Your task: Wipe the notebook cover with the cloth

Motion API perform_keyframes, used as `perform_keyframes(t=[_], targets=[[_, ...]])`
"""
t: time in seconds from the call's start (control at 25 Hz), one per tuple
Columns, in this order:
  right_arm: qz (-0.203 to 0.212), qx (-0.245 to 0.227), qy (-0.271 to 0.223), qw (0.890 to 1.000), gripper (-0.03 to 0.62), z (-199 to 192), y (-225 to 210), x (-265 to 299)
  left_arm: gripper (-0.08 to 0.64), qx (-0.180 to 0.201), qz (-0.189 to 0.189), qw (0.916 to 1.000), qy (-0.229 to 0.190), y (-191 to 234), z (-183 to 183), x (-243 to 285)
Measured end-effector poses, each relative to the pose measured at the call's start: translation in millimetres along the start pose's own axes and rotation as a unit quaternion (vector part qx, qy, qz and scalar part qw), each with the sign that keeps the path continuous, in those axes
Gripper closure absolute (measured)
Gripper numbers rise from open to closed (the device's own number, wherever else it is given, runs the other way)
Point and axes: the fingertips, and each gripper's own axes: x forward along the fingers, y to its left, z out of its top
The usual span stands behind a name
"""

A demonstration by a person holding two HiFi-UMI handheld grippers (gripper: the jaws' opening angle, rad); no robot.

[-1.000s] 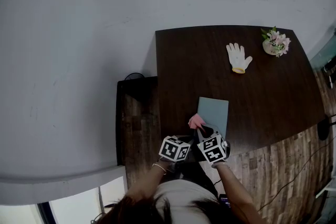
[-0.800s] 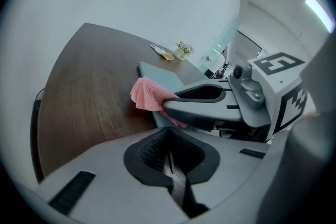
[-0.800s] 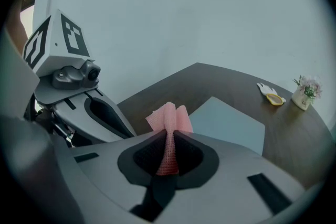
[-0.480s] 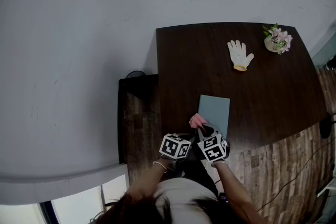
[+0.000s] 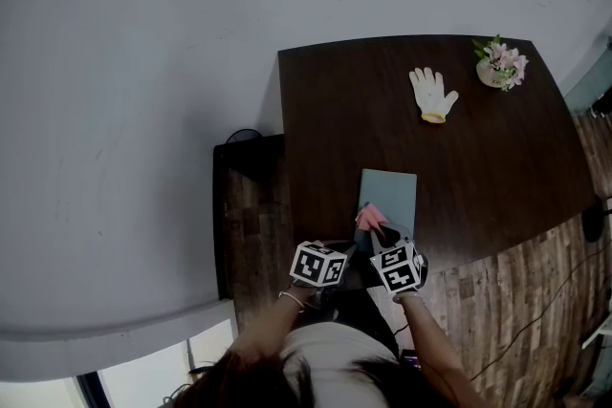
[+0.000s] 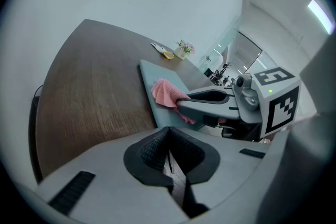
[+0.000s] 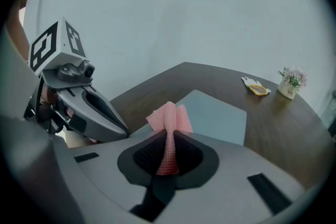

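- The cloth (image 7: 169,119) is pink and open-woven. It is bunched into a narrow fold in the right gripper (image 7: 167,150), whose fingers are clenched on it. Its free end fans out past the fingertips and appears to rest on the near left corner of the notebook.
- It looks soft, light and floppy. With so little cloth showing beyond the grip, only a small pad would meet the cover.
- The notebook (image 5: 390,191) lies closed and flat at the near edge of the counter (image 5: 335,110), its plain grey-green cover facing up.
- It looks thin, fairly stiff and smooth. It is probably light enough to slide under a wiping stroke, so pressing down on a near corner or edge would steady it.
- The left gripper (image 6: 168,150) hangs just left of the right one, at the counter's near edge. Its fingers are pressed together with nothing between them.
- Well apart at the far right lie a white glove (image 5: 432,96) and a small flower pot (image 5: 500,67).
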Motion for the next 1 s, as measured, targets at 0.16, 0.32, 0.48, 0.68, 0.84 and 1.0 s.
perform_keyframes(t=[0.16,0.32,0.48,0.68,0.84,1.0], targets=[[-0.016,0.013,0.004,1.0,0.551,-10,-12,-7,0.541,-0.001,-0.001,1.0,0.001,1,0,0],[-0.031,0.021,0.008,0.999,0.551,-19,-24,-17,0.541,-0.001,-0.001,1.0,0.001,0,0,0],[-0.047,0.026,0.013,0.998,0.551,-28,-37,-26,0.541,-0.001,0.0,1.0,0.002,0,0,0],[-0.068,0.036,0.019,0.997,0.551,-41,-52,-37,0.541,-0.001,0.0,1.0,0.002,-1,-2,0],[-0.085,0.043,0.024,0.995,0.55,-49,-64,-45,0.541,0.002,0.002,1.0,0.0,-1,-1,0],[-0.1,0.052,0.03,0.993,0.551,-58,-73,-52,0.541,0.003,0.004,1.0,-0.001,-2,-2,0]])
